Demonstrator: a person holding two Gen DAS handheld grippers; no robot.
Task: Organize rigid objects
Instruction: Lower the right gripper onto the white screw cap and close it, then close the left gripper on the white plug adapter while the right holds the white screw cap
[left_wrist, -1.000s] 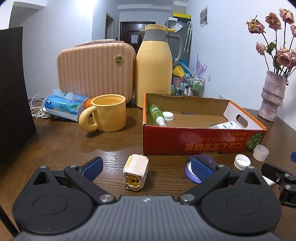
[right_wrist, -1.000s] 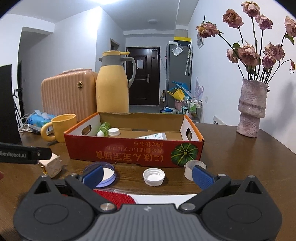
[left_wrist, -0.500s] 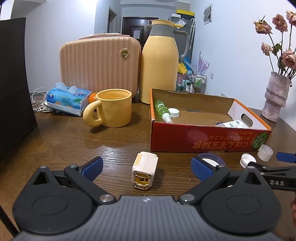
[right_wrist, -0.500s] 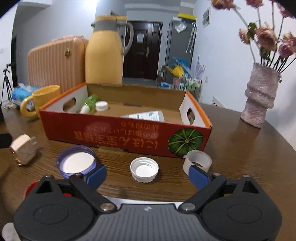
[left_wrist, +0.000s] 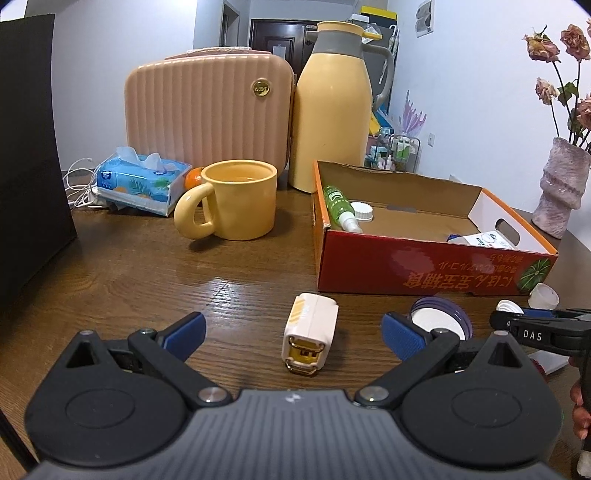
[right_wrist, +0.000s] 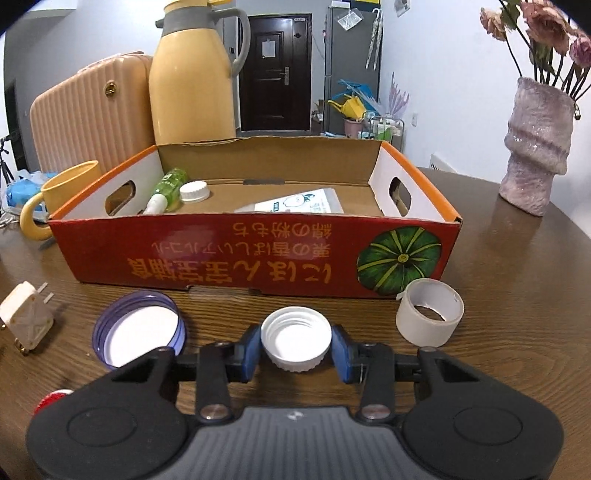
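My right gripper (right_wrist: 296, 350) is shut on a white bottle cap (right_wrist: 296, 338) that rests on the wooden table, just in front of the red cardboard box (right_wrist: 255, 254). A purple lid (right_wrist: 139, 329) lies left of the cap and a white tape ring (right_wrist: 429, 315) right of it. My left gripper (left_wrist: 293, 331) is open, with a white and yellow charger plug (left_wrist: 309, 334) lying on the table between its fingers, touching neither. The box (left_wrist: 432, 269) holds a green bottle (left_wrist: 337, 206), a white cap (left_wrist: 361, 211) and a white packet (right_wrist: 295, 202).
A yellow mug (left_wrist: 236, 199), a tissue pack (left_wrist: 140, 182), a pink case (left_wrist: 208, 110) and a yellow thermos (left_wrist: 334, 107) stand behind on the left. A vase with dried roses (right_wrist: 537, 144) stands at the right. A red object (right_wrist: 51, 400) lies at the right gripper's left.
My right gripper has moved forward and closed its fingers on the white bottle cap. My left gripper has edged closer to the charger plug and stays open.
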